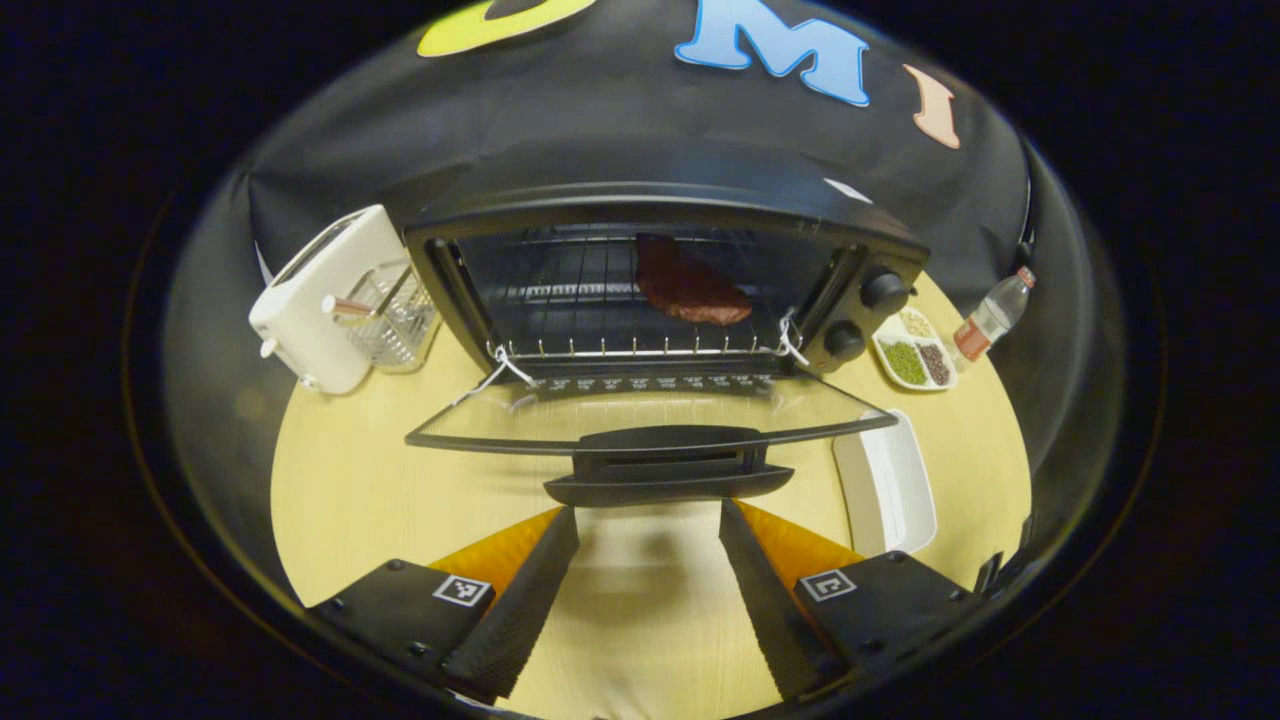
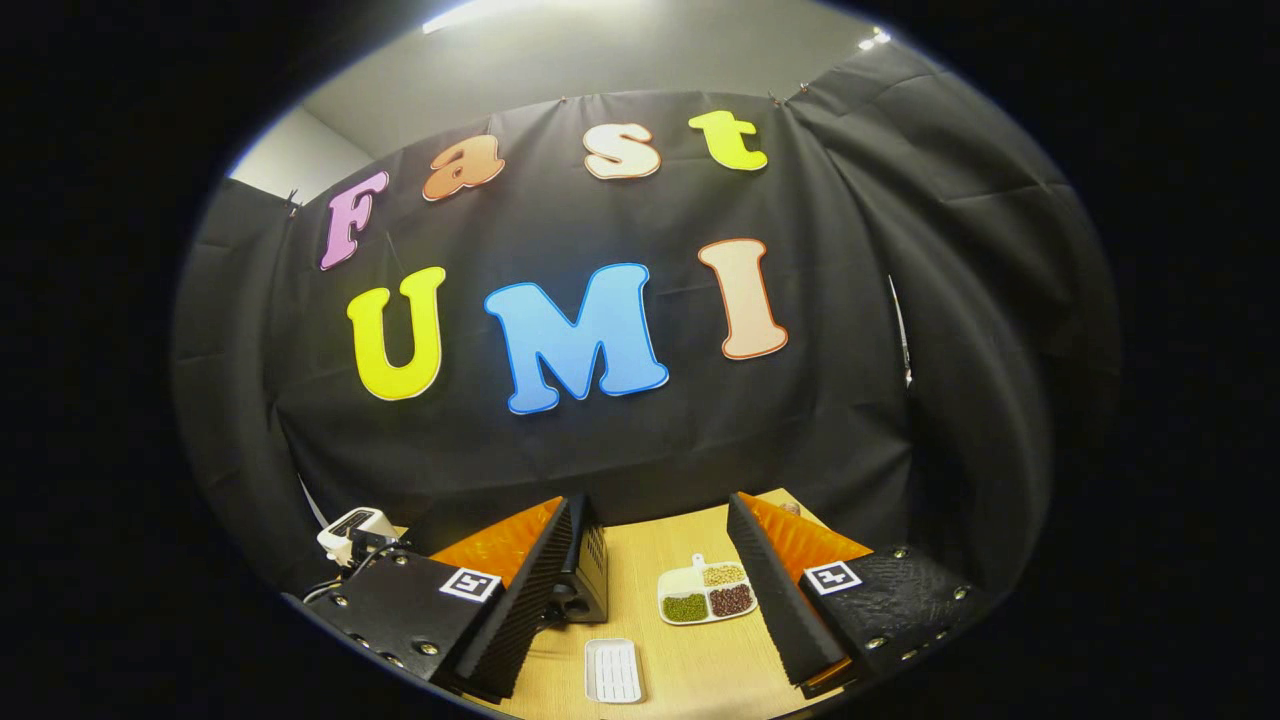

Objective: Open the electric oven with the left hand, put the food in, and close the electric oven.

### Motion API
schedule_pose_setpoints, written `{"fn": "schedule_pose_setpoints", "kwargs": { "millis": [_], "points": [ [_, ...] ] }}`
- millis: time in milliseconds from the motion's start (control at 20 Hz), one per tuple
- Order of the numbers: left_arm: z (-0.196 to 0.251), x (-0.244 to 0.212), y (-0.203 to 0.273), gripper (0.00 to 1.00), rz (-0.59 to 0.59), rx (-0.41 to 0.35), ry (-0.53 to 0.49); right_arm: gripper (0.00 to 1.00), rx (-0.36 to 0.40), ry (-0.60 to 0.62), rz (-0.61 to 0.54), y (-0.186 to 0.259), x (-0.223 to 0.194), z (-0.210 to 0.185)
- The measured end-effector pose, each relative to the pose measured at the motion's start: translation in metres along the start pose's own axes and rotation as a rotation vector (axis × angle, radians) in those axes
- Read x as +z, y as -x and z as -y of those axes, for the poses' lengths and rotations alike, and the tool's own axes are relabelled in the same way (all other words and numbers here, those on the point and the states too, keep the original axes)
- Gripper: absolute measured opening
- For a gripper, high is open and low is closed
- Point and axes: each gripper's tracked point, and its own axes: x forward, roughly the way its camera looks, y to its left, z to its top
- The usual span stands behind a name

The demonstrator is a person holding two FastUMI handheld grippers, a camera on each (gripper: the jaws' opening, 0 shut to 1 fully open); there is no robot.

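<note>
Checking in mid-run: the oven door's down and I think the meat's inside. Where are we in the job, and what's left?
Done: the oven door hangs fully open, and the piece of meat lies on the rack inside. The white tray beside the door is empty. In hand: nothing; the left gripper is open, just short of the door handle, and the right gripper is open and lifted away. Left: swing the door shut.
</note>
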Motion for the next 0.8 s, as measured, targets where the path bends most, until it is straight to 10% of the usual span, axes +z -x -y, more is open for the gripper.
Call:
{"fn": "schedule_pose_setpoints", "kwargs": {
  "millis": [800],
  "points": [
    [0.020, 0.050, 0.029, 0.96, 0.181, -0.067, 0.041, 0.95, -0.017, -0.018, -0.023, 0.001, -0.005, 0.008]
  ]
}}
